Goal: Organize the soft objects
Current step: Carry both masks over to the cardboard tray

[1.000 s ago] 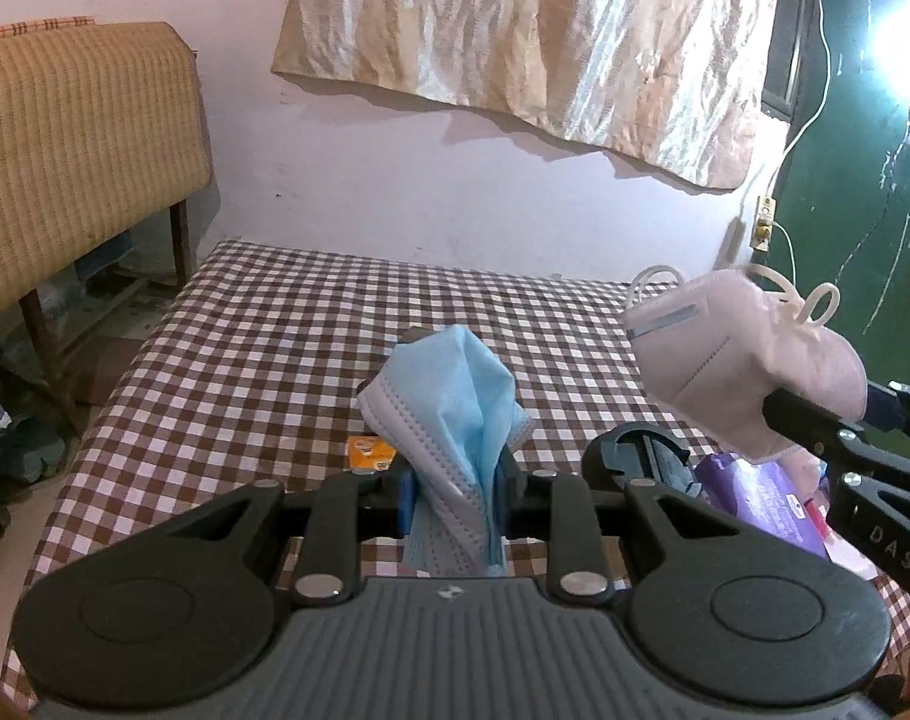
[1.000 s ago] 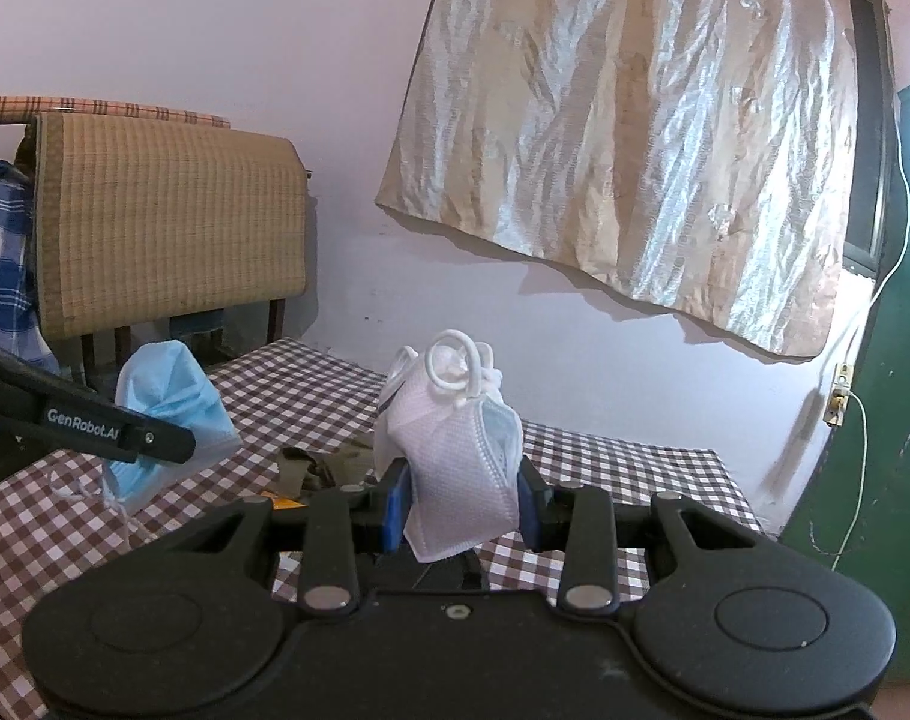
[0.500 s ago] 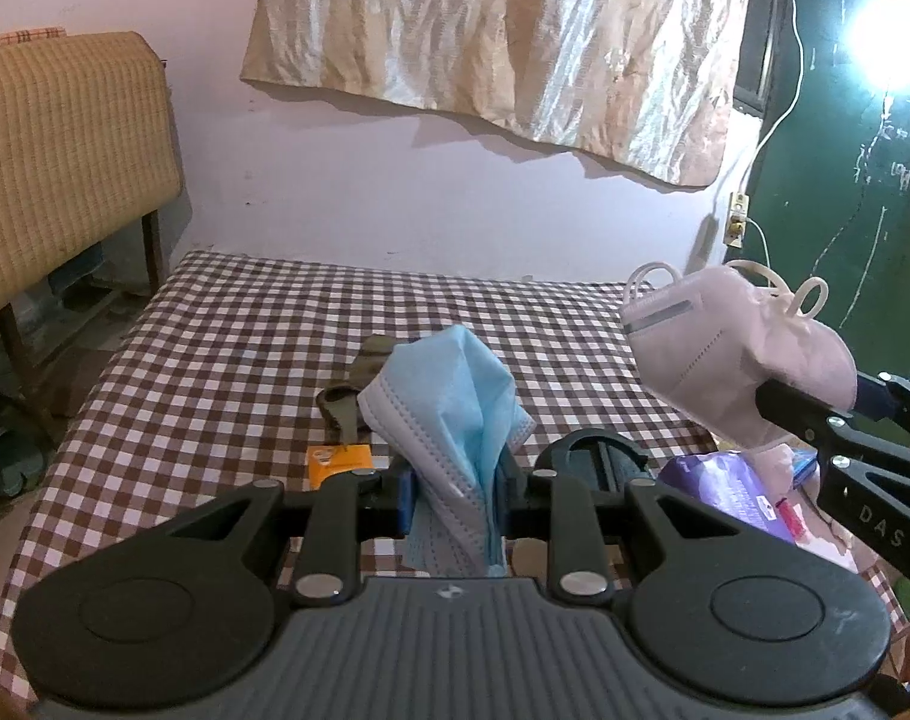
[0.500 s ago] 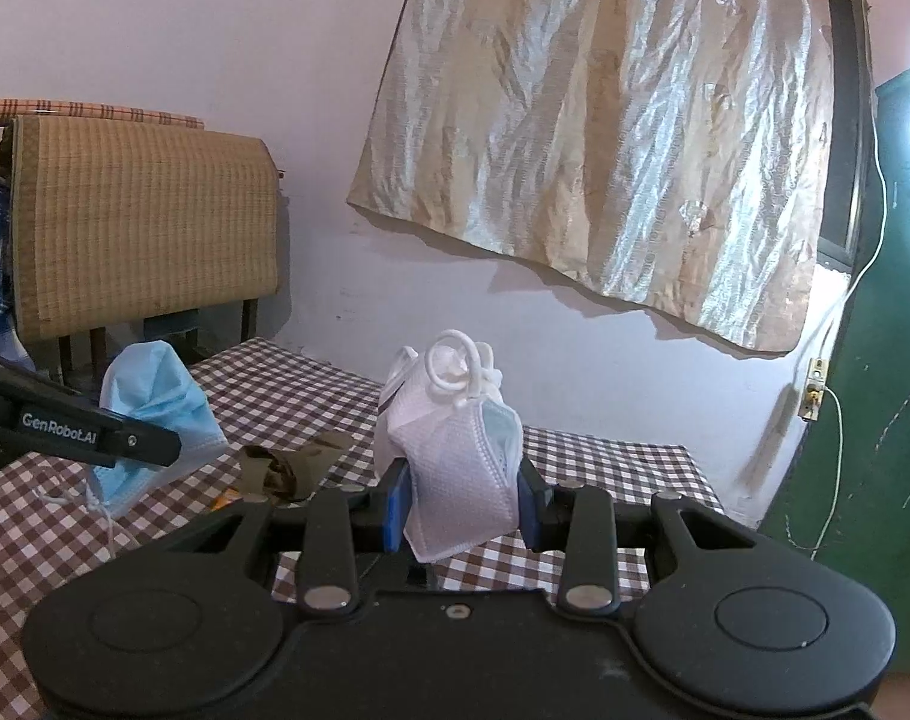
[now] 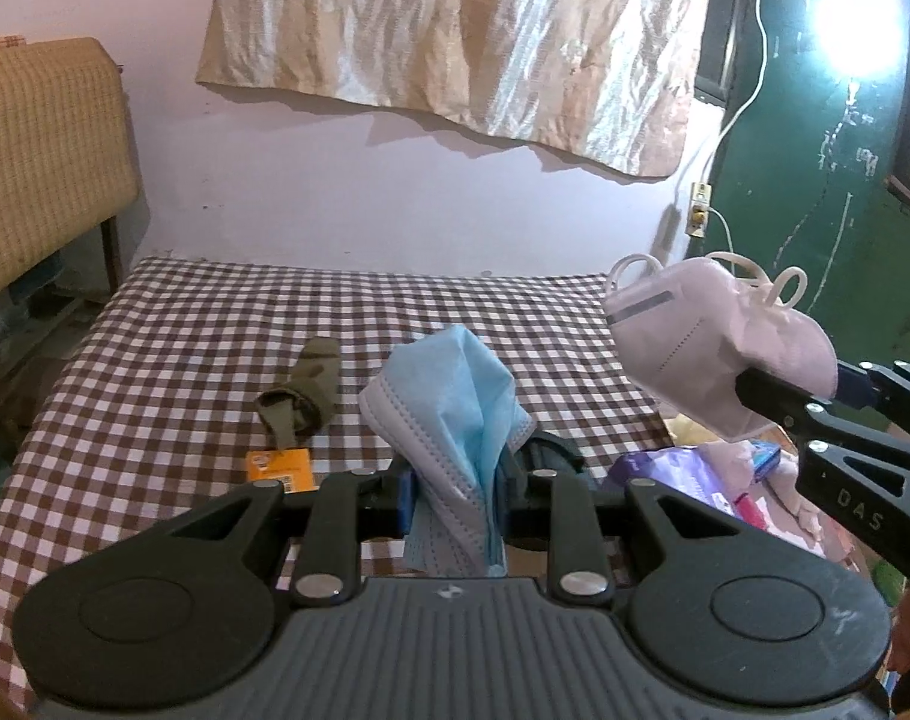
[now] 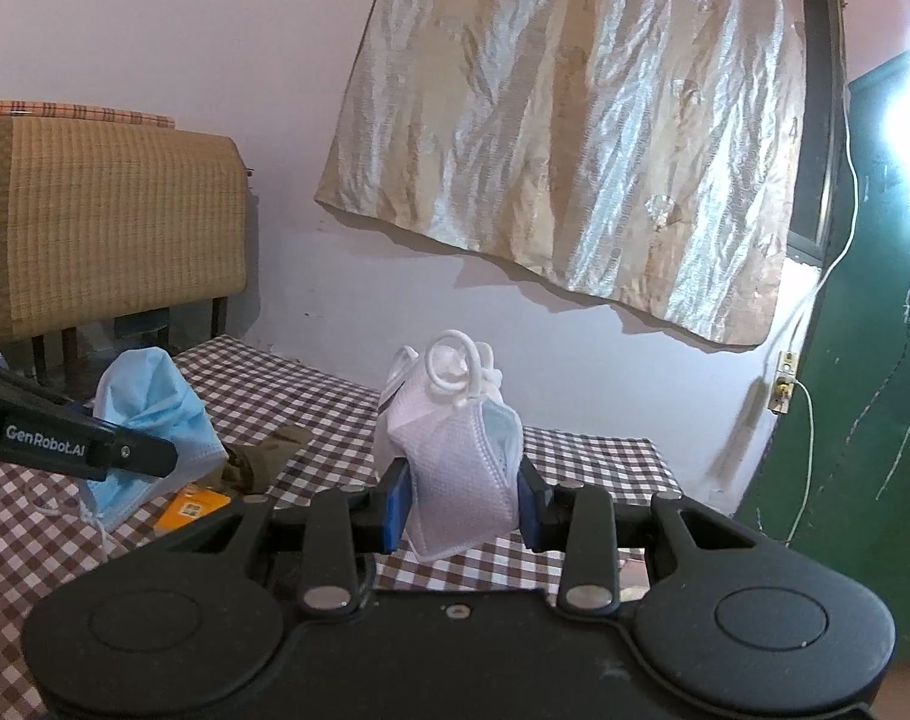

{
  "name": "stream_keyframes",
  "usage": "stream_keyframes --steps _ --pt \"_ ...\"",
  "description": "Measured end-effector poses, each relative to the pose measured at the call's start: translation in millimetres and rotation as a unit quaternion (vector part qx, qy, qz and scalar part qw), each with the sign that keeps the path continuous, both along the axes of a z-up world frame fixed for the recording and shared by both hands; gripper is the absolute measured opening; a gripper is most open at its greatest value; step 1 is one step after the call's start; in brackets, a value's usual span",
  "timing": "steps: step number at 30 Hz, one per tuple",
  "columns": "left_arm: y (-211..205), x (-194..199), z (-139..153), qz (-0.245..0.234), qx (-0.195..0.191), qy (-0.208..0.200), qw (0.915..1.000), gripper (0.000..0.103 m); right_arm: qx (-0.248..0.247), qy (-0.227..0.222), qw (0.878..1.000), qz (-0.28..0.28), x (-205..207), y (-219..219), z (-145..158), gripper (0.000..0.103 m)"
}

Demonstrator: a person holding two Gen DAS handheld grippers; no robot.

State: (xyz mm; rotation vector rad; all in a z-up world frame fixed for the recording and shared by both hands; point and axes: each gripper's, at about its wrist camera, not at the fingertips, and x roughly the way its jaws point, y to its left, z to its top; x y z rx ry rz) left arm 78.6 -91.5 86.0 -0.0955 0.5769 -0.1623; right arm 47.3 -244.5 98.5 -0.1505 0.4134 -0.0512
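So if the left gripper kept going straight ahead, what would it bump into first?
Probably the checkered tablecloth, or else the wall beyond it. The left gripper, shut on the blue mask, points across the table; the green sock lies a little left of that line. Depth is hard to judge.

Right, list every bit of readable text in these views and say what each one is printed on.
"GenRobot.AI": on the arm of the left claw, seen from the right wrist view.
"DAS": on the body of the right claw, seen from the left wrist view; it may be part of a longer word.
Orange packet on the checked tablecloth: print too blurred to read.
Purple packet: nothing legible.
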Motion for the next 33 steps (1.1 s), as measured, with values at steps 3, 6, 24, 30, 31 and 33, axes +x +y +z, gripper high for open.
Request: stream_keyframes --steps 3,6,24,30,31,33 --pt "-7 2 0 -0.008 0.0 -0.001 1.0 0.027 -0.001 0.0 1.0 -0.007 -1 -7 0 0.043" --pt "-14 4 0 -0.018 -0.001 0.0 0.9998 0.027 -0.001 0.001 1.0 -0.014 -3 -13 0 0.043" --pt "-64 13 -7 -0.078 -0.006 0.004 0.9969 0.027 -0.001 0.001 0.998 -0.062 -15 -58 -5 0.043" --pt "-85 19 -11 -0.104 -0.008 0.006 0.9945 0.027 -0.002 0.005 0.996 -0.086 -21 -79 -9 0.043" --pt "-88 20 -11 -0.108 -0.007 0.006 0.9941 0.027 -0.002 0.005 0.996 -0.09 -22 -81 -10 0.043" --pt "-95 22 -11 -0.117 -0.007 0.006 0.9931 0.027 -0.001 0.005 0.995 -0.099 -25 -90 -11 0.043"
